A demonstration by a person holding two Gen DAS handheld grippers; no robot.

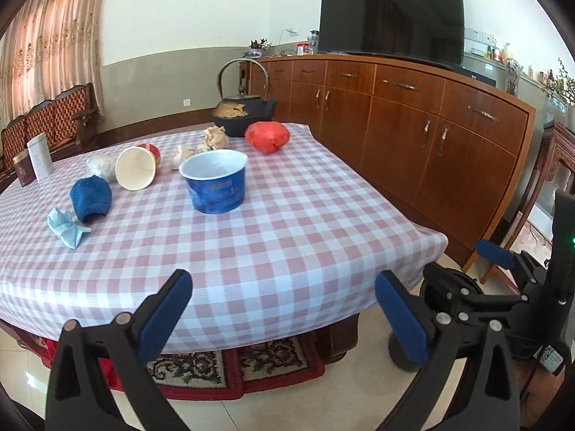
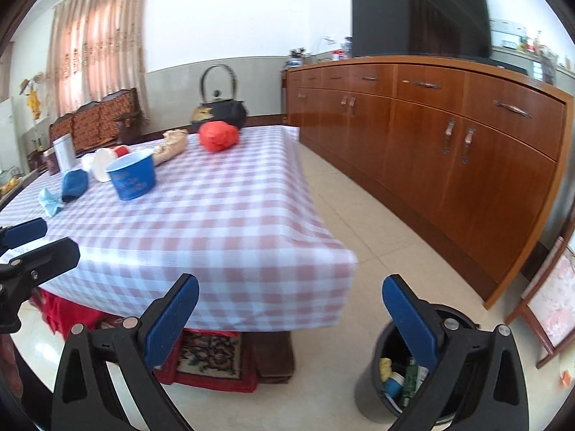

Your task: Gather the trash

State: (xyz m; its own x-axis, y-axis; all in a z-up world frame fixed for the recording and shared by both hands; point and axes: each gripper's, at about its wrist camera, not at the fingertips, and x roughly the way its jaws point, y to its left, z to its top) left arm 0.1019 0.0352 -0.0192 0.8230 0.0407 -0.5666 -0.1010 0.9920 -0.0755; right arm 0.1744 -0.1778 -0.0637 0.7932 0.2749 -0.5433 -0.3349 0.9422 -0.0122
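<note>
Both of your grippers hang off the near edge of the table (image 1: 287, 215), left gripper (image 1: 284, 309) and right gripper (image 2: 291, 316) alike, jaws released and holding nothing. Judged from this, you stand at the start of a fresh pick: nothing is in hand.

The trash lies well ahead on the checked cloth, seen from the left wrist: blue paper bowl (image 1: 215, 185) upright at 12 o'clock, tipped paper cup (image 1: 136, 172) and blue crushed cup (image 1: 90, 198) at 11 o'clock, pale blue wrapper (image 1: 66, 231) at 10 o'clock, crumpled tissues (image 1: 215, 136) beyond, red bag (image 1: 267, 136) toward 1 o'clock beside the kettle (image 1: 242, 115). The bin (image 2: 395, 377), already holding some waste, stands on the floor at 5 o'clock under your right gripper.

Next move, as I judge it: carry one gripper forward over the table to the nearest piece, close on it, then bring it back above the bin. The thin bowl wall may crush.
</note>
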